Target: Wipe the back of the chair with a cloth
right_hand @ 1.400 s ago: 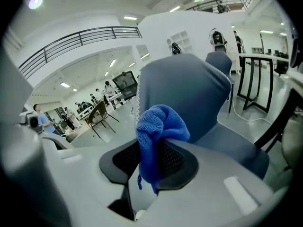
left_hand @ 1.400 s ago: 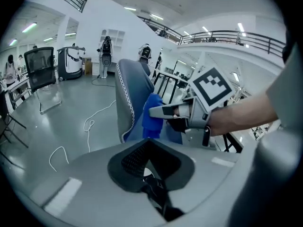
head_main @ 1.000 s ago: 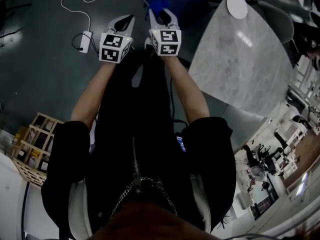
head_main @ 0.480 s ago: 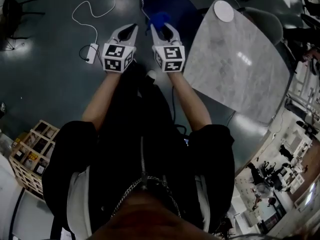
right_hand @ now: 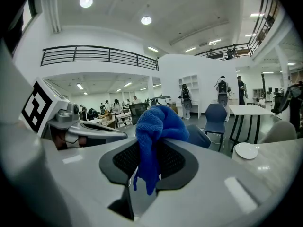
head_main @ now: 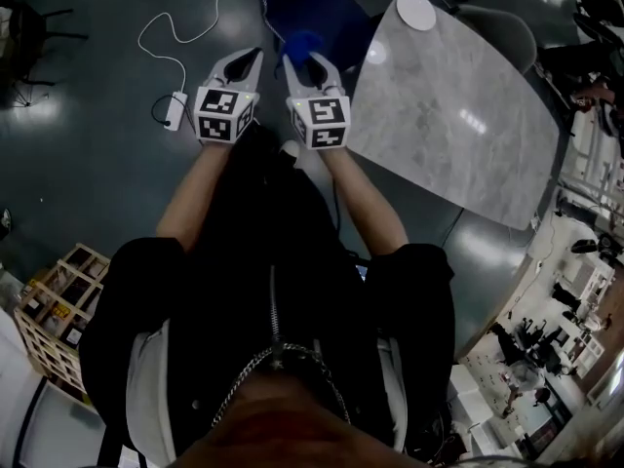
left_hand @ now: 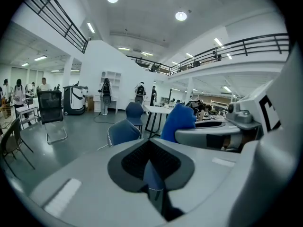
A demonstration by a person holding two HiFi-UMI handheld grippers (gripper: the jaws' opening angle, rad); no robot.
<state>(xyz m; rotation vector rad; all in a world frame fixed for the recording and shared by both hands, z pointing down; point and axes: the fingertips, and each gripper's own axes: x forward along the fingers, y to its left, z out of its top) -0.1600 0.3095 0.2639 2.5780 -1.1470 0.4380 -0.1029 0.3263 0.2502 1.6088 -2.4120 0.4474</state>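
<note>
A blue cloth (right_hand: 158,124) is gripped between the jaws of the right gripper (right_hand: 152,162), held level beside the left gripper (left_hand: 151,163) (jaws closed on nothing), with a blue chair (left_hand: 123,132) seen ahead.

Left gripper (head_main: 252,58) and right gripper (head_main: 310,58) side by side, slim gap between. Blue cloth (right_hand: 154,126) fills the right jaws. Marble table (head_main: 458,125) edge close on the right blocks that side. Blue chair (left_hand: 122,132) near ahead. Left: open floor, only a power adapter (head_main: 175,111) with cable lying flat. Wooden crate (head_main: 54,310) well behind.
</note>
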